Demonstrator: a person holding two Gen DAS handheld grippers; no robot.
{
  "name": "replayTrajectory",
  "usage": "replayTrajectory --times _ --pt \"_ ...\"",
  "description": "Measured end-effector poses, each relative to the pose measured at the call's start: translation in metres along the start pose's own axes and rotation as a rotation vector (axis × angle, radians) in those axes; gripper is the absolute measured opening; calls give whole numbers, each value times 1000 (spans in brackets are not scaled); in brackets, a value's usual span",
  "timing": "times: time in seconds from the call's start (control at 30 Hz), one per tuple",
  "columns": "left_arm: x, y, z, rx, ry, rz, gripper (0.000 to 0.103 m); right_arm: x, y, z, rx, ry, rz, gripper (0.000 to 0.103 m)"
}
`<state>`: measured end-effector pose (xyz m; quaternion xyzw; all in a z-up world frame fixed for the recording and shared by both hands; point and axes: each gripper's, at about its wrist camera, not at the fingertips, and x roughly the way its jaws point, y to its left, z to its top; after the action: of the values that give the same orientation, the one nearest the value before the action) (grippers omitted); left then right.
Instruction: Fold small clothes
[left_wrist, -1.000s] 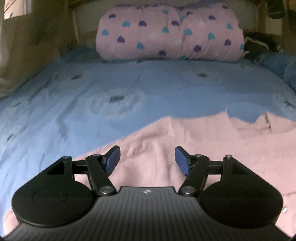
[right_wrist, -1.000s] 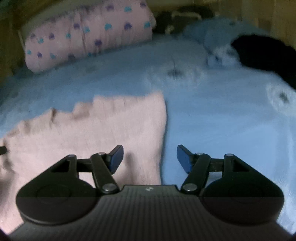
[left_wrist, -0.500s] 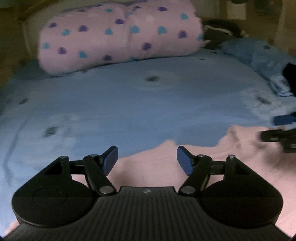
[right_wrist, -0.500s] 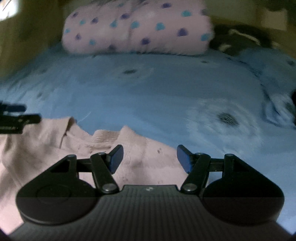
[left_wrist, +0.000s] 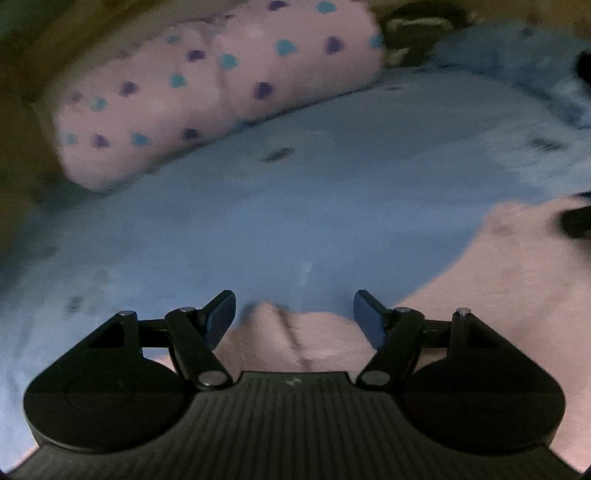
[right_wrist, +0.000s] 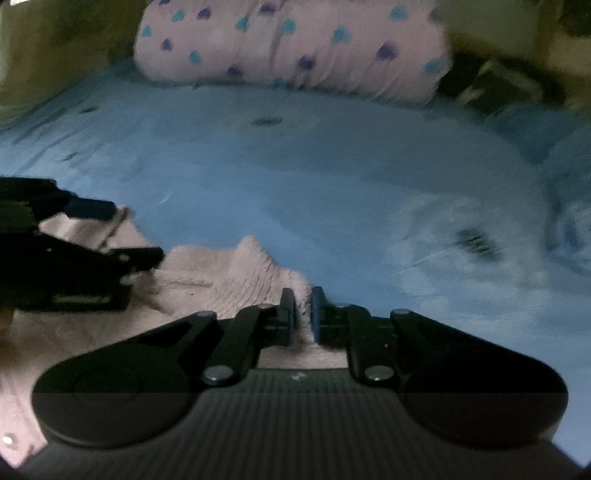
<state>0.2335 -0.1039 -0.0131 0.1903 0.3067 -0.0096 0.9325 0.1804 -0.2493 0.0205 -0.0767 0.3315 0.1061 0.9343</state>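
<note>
on blue bedsheet (left_wrist: 295, 221) | pink garment (right_wrist: 221, 280) flat, axis unclear | right gripper (right_wrist: 303, 310) pinching its edge | left gripper (left_wrist: 294, 314) wide, empty

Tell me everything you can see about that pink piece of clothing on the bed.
The pink garment looks like soft ribbed knit and lies mostly flat, rumpled, on the blue bedsheet. Its far edge rises in small peaks. The right tongs have just closed, pinching a raised fold at that edge. The left tongs are open over another part of the edge, a bump of cloth between them, the pads not pressing it. What kind of garment it is cannot be told.
</note>
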Motion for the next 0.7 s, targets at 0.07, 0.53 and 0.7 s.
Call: replayTrajectory --times 0.07,0.53,0.7 --pt "5 1 2 -34 6 4 76 -5 7 -6 -38 -40 -79 13" --pt "-40 34 7 -100 -13 -87 79 -34 -44 -5 190 -102 -33 44" --pt "-39 22 -2 -82 14 -91 81 -18 -65 -17 248 -2 -83 44"
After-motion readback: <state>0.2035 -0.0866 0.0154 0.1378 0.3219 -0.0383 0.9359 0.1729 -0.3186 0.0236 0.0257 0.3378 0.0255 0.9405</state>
